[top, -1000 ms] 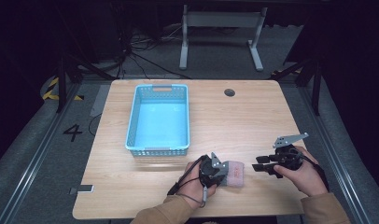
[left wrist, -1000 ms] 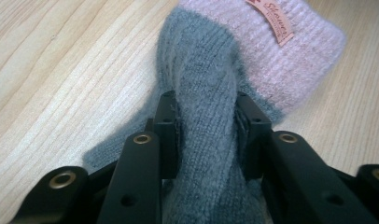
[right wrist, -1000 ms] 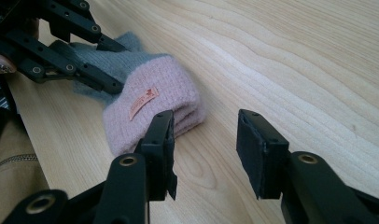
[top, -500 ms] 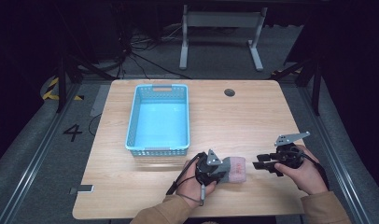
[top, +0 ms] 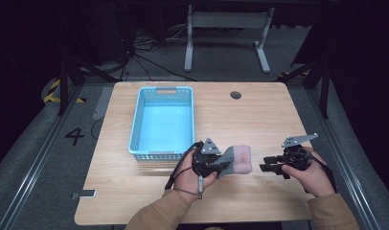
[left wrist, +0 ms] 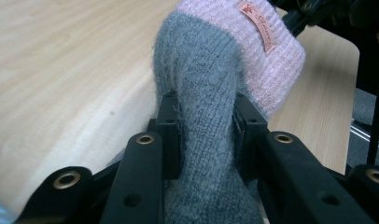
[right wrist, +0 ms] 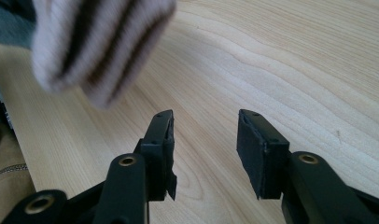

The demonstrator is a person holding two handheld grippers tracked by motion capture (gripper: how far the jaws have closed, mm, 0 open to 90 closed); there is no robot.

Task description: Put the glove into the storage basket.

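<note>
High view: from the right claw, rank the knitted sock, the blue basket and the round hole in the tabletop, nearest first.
1. Knitted sock: just left of the right claw, held in the left claw.
2. Round hole: toward the table's far edge.
3. Blue basket: far left, beyond the left claw.

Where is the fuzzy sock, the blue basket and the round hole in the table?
sock [left wrist: 201, 121], left gripper view, grey knitted part
blue basket [top: 137, 122], high view, left wall
round hole [top: 235, 95], high view, its middle
</note>
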